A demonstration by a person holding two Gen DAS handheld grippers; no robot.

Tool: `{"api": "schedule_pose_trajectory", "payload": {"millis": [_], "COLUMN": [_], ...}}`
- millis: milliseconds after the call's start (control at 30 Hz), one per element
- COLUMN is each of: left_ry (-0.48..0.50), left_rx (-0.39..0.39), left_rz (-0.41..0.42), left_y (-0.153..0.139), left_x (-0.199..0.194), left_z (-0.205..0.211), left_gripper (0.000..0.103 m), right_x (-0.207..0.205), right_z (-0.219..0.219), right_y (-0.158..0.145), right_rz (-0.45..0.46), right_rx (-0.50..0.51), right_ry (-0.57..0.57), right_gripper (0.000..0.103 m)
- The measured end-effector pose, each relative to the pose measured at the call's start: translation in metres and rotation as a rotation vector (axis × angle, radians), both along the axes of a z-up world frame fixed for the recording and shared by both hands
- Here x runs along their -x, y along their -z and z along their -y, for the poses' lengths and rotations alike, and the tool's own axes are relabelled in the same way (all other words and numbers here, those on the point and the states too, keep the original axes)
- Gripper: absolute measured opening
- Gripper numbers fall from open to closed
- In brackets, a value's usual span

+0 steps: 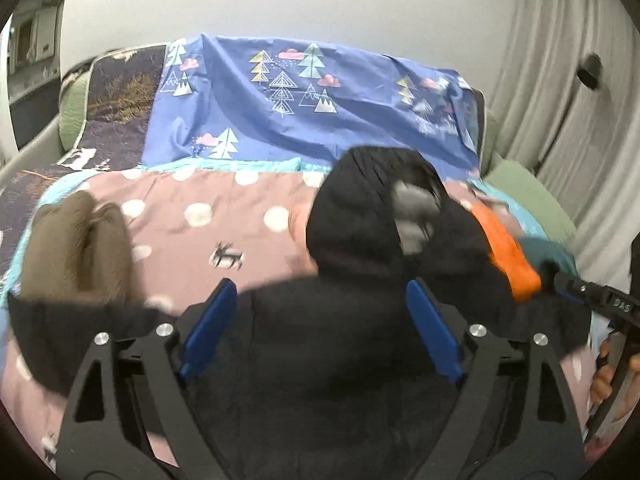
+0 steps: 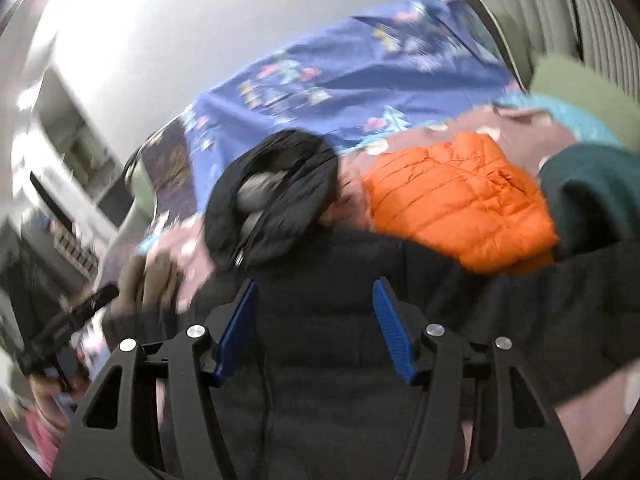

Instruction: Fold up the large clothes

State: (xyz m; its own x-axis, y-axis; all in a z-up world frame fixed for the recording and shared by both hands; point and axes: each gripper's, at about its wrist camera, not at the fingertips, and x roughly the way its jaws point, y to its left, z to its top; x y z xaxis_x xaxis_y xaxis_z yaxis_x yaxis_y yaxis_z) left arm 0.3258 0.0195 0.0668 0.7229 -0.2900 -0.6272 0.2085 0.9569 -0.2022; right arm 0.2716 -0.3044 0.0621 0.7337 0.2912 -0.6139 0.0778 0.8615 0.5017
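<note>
So the big black hooded puffer jacket (image 1: 320, 340) is spread on the pink polka-dot bedspread (image 1: 192, 220), hood toward the blue tree-print sheet (image 1: 280, 92). Left gripper (image 1: 320, 324) and right gripper (image 2: 316, 328) both hover over it, jaws spread wide, gripping nothing. A folded orange quilted jacket (image 2: 460, 200) sits just beside it.

Hooded jacket (image 1: 340, 320) is lying spread on the bedcover (image 1: 192, 232), hood (image 1: 360, 216) pointing toward the headboard sheet (image 1: 304, 112). Folded garment (image 1: 76, 248) is sitting to its left, puffer jacket (image 2: 460, 200) to its right.
</note>
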Motion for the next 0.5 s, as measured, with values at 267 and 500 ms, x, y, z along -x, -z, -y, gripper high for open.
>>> {"api": "schedule_pose_trajectory", "payload": {"millis": [267, 500], "left_ry": [-0.011, 0.114], "left_rx": [0.169, 0.235], "left_rz": [-0.107, -0.099], "left_y": [0.050, 0.070], "left_x": [-0.141, -0.180], "left_z": [0.011, 0.034], "left_gripper": [0.089, 0.043], "right_x": [-0.138, -0.172], "right_z": [0.020, 0.022], "right_y": [0.055, 0.052], "right_rz": [-0.064, 0.029], "right_rx": [-0.281, -0.381], "right_ry": [-0.043, -0.127], "right_gripper": [0.061, 0.024]}}
